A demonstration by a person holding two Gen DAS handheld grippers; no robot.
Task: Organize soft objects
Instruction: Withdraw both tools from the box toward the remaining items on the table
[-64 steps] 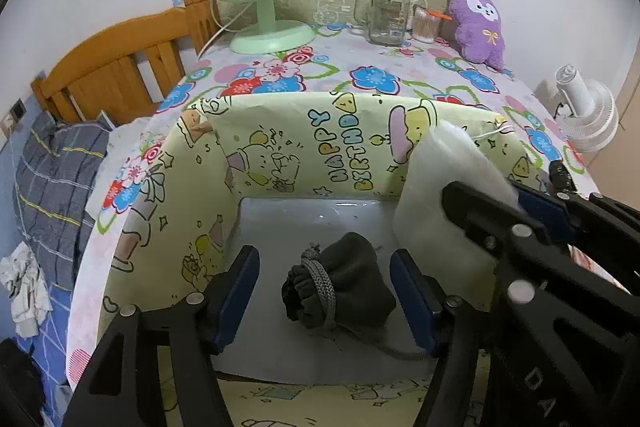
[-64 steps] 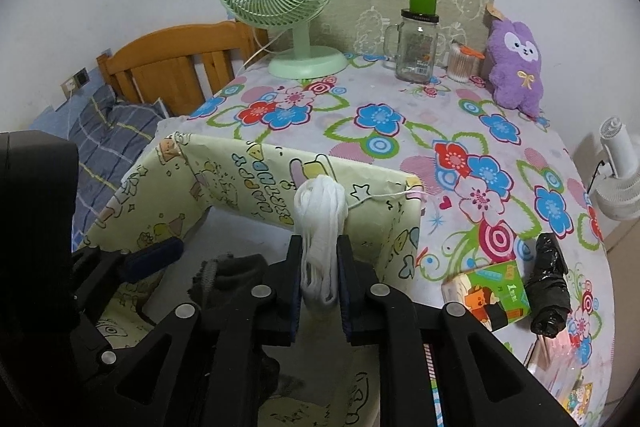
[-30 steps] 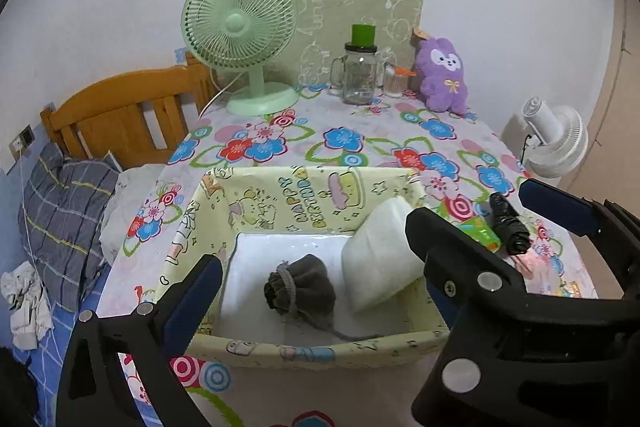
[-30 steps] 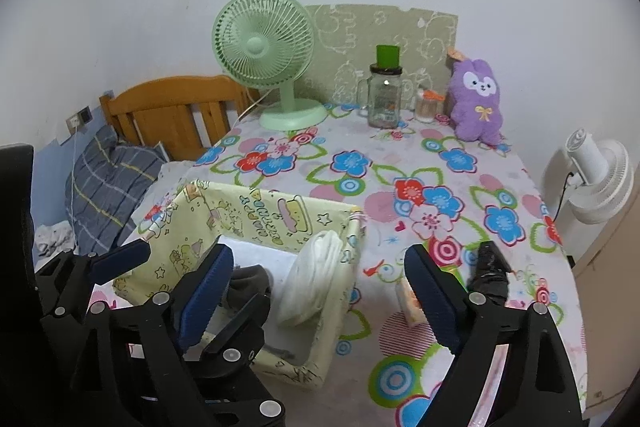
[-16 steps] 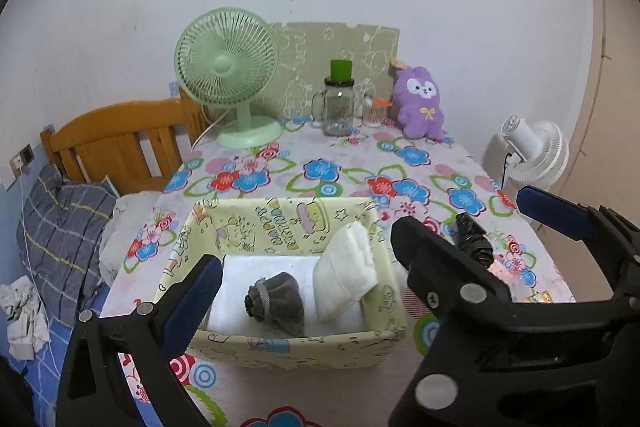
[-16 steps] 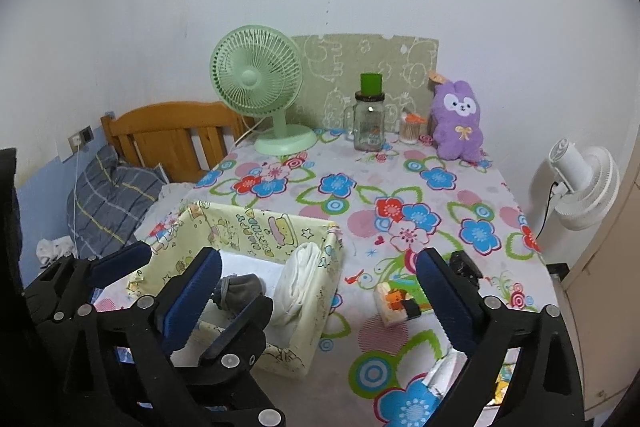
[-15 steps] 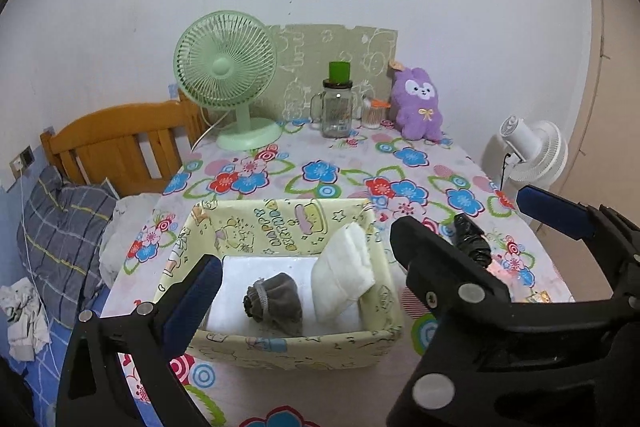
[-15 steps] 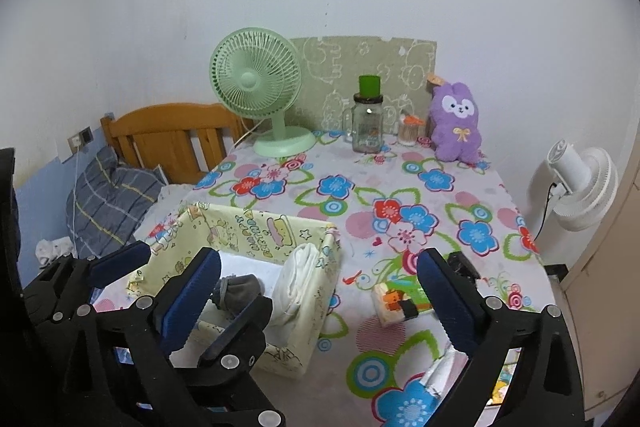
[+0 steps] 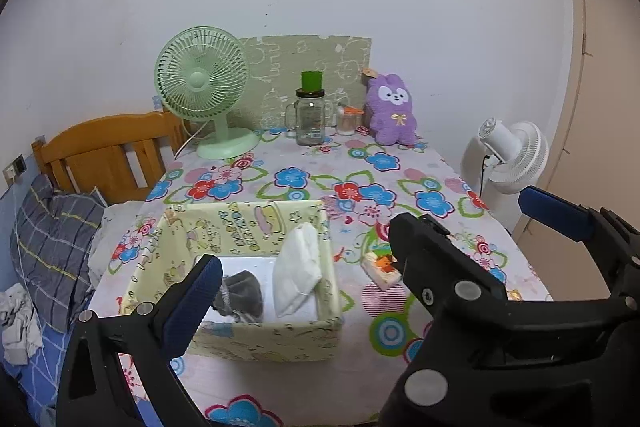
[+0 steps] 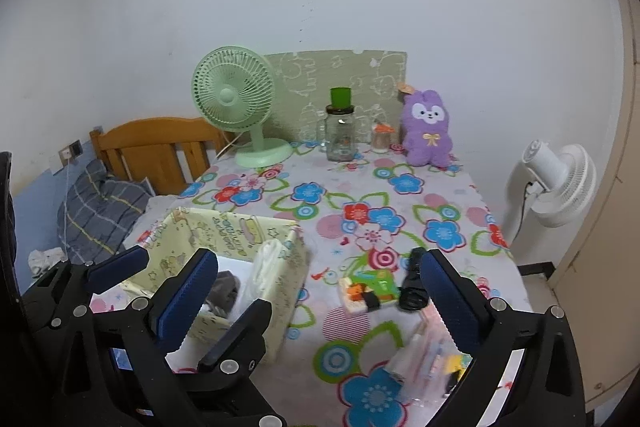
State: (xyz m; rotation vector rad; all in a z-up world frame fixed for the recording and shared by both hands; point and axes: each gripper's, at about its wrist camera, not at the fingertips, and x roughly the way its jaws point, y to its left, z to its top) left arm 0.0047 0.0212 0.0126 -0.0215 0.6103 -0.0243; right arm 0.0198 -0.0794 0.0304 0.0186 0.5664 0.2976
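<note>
Box (image 9: 256, 341) with yellow cartoon print stands on the near left part of the flowered table (image 9: 400, 367), and it is the landmark here. Inside the box, a grey pouch (image 9: 240, 293) lies on the white bottom at the left side, and a white pad (image 9: 298, 269) leans against the right wall. Both grippers are above the table on the near side of the box, and both hold nothing. The left gripper (image 9: 304, 259) is wide open; only its left finger is clearly seen, in front of the pouch. The right gripper (image 10: 316, 287) is wide open too, with its pads well apart. To the right of the box lie a small colourful toy (image 10: 362, 291) and a black thing (image 10: 414, 291). Far behind the box stand a green fan (image 9: 204, 87), a jar (image 9: 310, 117) and a purple plush (image 9: 390, 111).
</note>
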